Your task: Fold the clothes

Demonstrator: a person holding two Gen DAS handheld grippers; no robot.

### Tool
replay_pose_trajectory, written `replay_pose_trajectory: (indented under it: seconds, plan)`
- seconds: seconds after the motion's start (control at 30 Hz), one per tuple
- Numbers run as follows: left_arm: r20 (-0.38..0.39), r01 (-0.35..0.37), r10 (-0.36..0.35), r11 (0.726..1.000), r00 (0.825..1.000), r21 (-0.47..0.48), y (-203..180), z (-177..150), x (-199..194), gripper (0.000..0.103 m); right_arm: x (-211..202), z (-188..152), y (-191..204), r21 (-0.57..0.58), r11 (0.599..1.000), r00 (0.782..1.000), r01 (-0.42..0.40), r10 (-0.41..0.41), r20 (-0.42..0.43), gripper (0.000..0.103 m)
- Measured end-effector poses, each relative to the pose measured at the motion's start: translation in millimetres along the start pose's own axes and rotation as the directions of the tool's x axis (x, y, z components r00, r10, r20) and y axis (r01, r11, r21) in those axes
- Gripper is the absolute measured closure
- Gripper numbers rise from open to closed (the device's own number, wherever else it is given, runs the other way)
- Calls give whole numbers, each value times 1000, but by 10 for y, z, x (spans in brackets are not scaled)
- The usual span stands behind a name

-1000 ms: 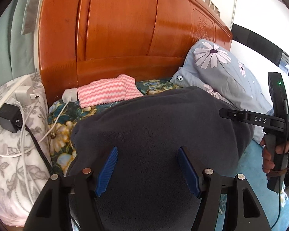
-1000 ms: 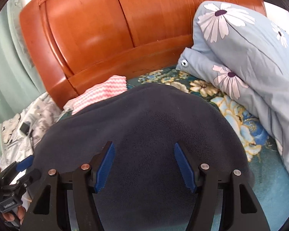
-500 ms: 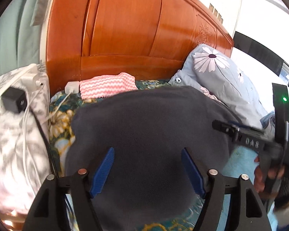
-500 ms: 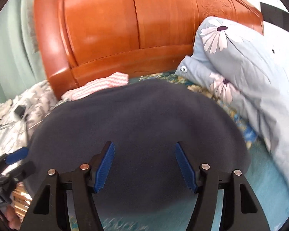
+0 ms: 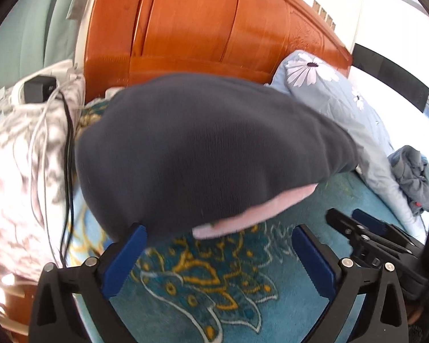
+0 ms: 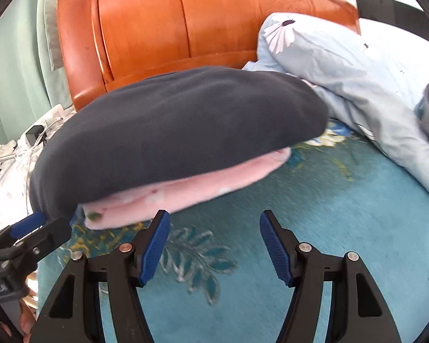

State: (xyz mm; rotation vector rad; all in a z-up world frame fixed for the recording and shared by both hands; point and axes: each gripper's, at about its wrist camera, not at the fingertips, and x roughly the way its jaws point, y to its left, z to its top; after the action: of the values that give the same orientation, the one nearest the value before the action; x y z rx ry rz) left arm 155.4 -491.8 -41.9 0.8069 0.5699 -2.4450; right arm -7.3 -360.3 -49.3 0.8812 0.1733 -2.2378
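Bed scene, pretty cluttered: a folded dark grey fleece garment (image 5: 208, 148) lies on the teal floral bedspread (image 5: 203, 294) in front of the orange wooden headboard (image 5: 203, 25), and it sits on top of a folded pale pink garment (image 6: 191, 191) whose edge pokes out along the near side.

Left gripper (image 5: 218, 257) has its blue-padded fingers (image 5: 123, 260) spreading apart right now, with only bedspread between them; the left pad is right at the near edge of the dark fleece, but the blur makes it hard to say whether it touches.

Right gripper (image 6: 213, 245) hangs over the bedspread just in front of the pink edge, fingers (image 6: 156, 245) apart and gripping nothing.

Off to the right a light blue daisy-print duvet (image 6: 343, 74) is bunched against the headboard, with a crumpled grey-blue piece of clothing (image 5: 411, 174) beyond it. On the left side there's a grey-and-white patterned pillow (image 5: 11, 177) with a black charger block (image 5: 38, 88) and white and black cables (image 5: 54, 154) draped over it.
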Motion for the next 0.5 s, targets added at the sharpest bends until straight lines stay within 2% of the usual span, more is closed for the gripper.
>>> replay_pose_trajectory:
  seconds: [0.2, 0.27, 0.3, 0.5]
  plan:
    - [0, -57, 57, 998, 998, 27, -141, -236, 67, 0, 90, -66, -129, -13, 1000, 998, 14, -14, -54, 36]
    - [-8, -83, 84, 996, 996, 35, -175, -252, 101, 0, 95, -86, -134, -17, 1000, 998, -2, 1, -58, 33]
    - [-16, -90, 90, 995, 996, 33, -183, -252, 120, 0, 101, -91, -132, -20, 1000, 998, -10, 9, -61, 25]
    - [-42, -94, 95, 995, 995, 20, -192, -251, 181, 0, 76, -117, -42, -58, 998, 999, -21, 18, -49, 24]
